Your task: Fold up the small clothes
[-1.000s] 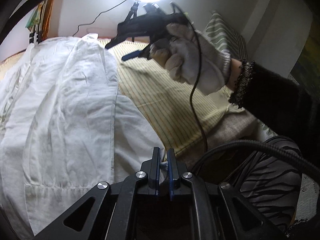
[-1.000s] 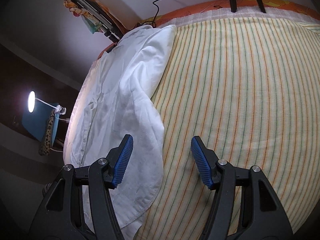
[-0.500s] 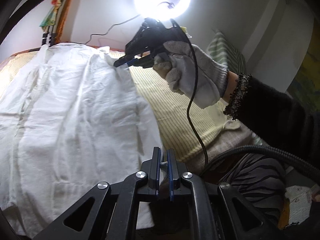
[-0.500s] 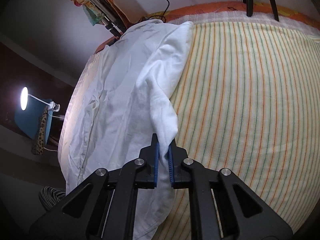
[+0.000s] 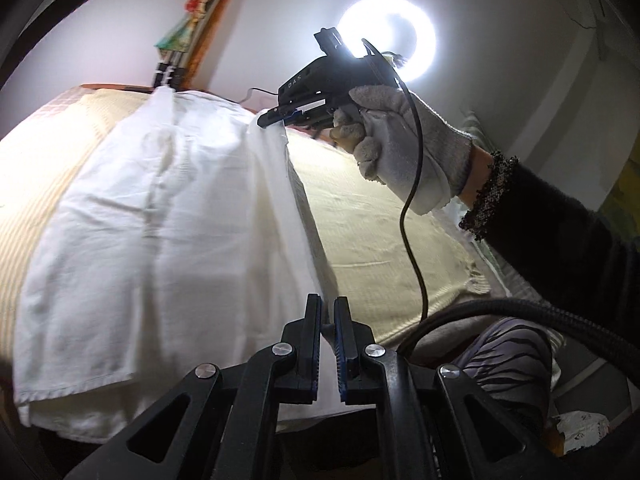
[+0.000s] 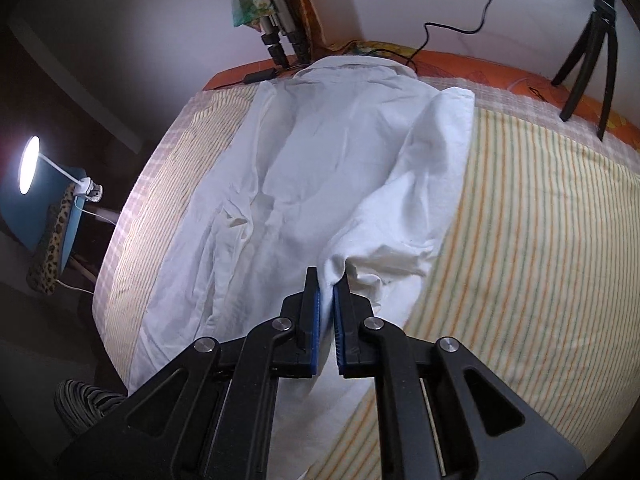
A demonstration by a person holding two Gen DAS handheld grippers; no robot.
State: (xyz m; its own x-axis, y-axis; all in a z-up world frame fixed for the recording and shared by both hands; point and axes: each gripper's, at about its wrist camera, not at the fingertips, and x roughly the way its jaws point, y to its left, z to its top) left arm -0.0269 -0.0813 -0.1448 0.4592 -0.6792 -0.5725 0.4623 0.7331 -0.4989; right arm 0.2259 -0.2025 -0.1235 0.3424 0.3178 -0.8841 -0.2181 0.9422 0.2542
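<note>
A white shirt [image 5: 152, 216] lies lengthwise on a striped bedspread [image 5: 372, 220], collar end at the far side. My left gripper [image 5: 328, 320] is shut on the shirt's near right edge, with cloth pinched between the blue pads. In the right wrist view my right gripper [image 6: 327, 288] is shut on a bunched fold of the white shirt [image 6: 320, 168], lifting its right side above the striped bedspread [image 6: 540, 240]. The left wrist view shows that right gripper [image 5: 272, 118], held by a gloved hand [image 5: 404, 148], gripping the shirt's far right edge.
A bright ring light [image 5: 388, 44] glares at the back. A tripod [image 6: 592, 48] stands on the orange mattress edge, with a black cable [image 6: 452, 28] near the collar. A lamp [image 6: 28, 164] and a blue stand [image 6: 44, 216] sit left of the bed. Striped trouser legs [image 5: 508, 364] are close by.
The right gripper went from open above the cloth to shut on the shirt's right edge. Both grippers then lifted that edge and carried it left over the shirt.
</note>
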